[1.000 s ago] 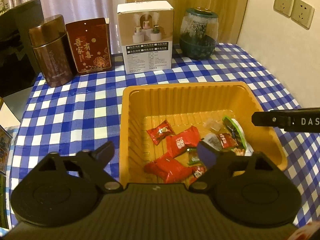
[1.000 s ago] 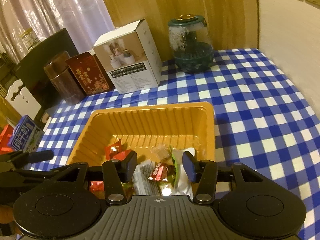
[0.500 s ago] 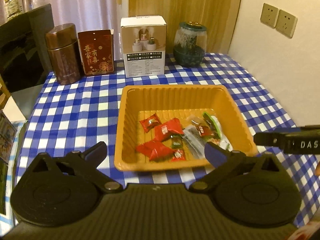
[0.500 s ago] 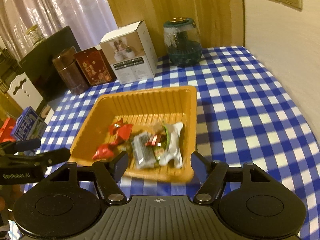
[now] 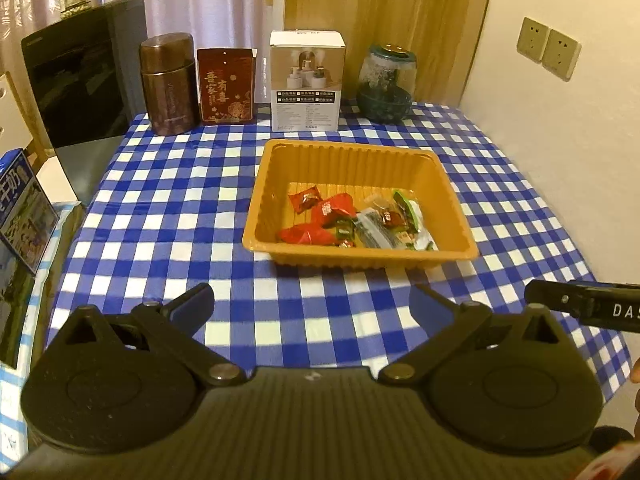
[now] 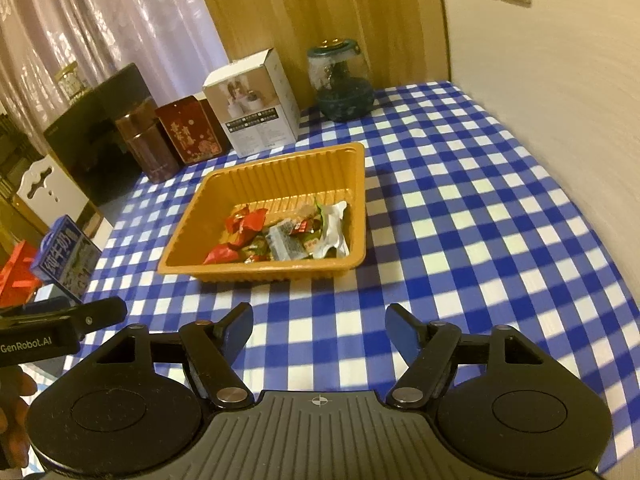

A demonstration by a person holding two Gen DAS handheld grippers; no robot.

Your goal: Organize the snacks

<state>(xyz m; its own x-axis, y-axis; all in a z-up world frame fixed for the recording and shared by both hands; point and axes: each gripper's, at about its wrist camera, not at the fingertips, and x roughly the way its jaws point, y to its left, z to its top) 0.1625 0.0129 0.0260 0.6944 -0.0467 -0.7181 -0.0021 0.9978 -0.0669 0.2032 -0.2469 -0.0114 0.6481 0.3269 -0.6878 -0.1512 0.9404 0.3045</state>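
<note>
Both empty: left hand-held gripper (image 5: 312,304) spread wide, right hand-held gripper (image 6: 318,326) just been opening, nothing between. Snacks (image 5: 356,220) sit gathered in the orange tray (image 5: 360,254) mid-surface (image 5: 160,216) — looks sorted.

**Table surface and contents**

The table (image 5: 168,216) carries a blue-and-white checked cloth. 1 orange tray (image 5: 460,216) sits near its middle. Along the far edge stand 4 items: a brown canister (image 5: 170,84), a red box (image 5: 226,86), a white carton (image 5: 306,80) and a glass jar (image 5: 384,82).
</note>
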